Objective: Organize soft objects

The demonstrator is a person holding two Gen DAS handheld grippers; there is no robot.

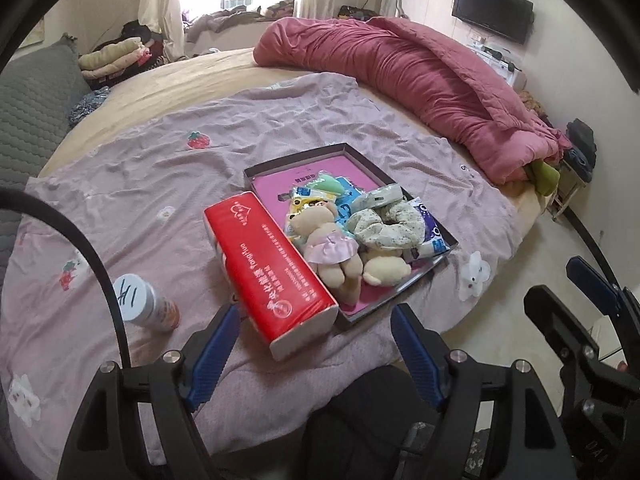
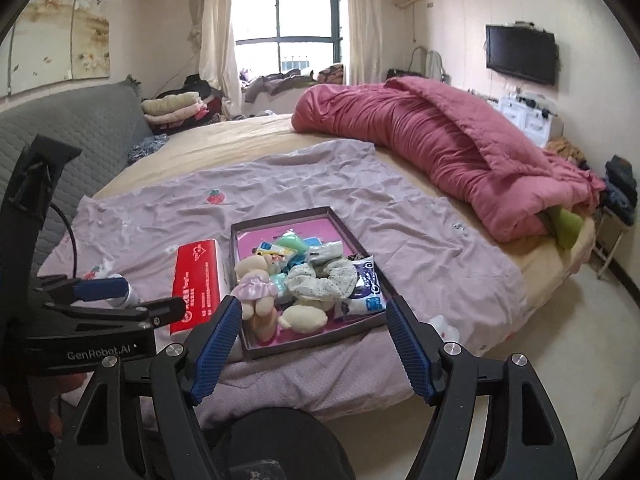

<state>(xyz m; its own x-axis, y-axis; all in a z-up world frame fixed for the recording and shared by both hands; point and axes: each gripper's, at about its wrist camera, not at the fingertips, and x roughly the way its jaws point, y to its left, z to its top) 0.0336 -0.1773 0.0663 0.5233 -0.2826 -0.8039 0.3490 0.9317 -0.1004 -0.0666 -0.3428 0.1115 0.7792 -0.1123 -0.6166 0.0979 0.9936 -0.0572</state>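
With both grippers' jaws apart and empty above the bed [image 1: 168, 92], pinch the light, squashy bear [image 1: 326, 240] around its body in the tray [image 1: 256, 172].

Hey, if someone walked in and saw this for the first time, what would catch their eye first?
Probably the shallow box on the lilac sheet, heaped with a teddy bear in a pink skirt, a floral scrunchie and small packets. A bright red tissue pack leans on its left edge, and a bulky rose quilt lies bunched across the bed behind.
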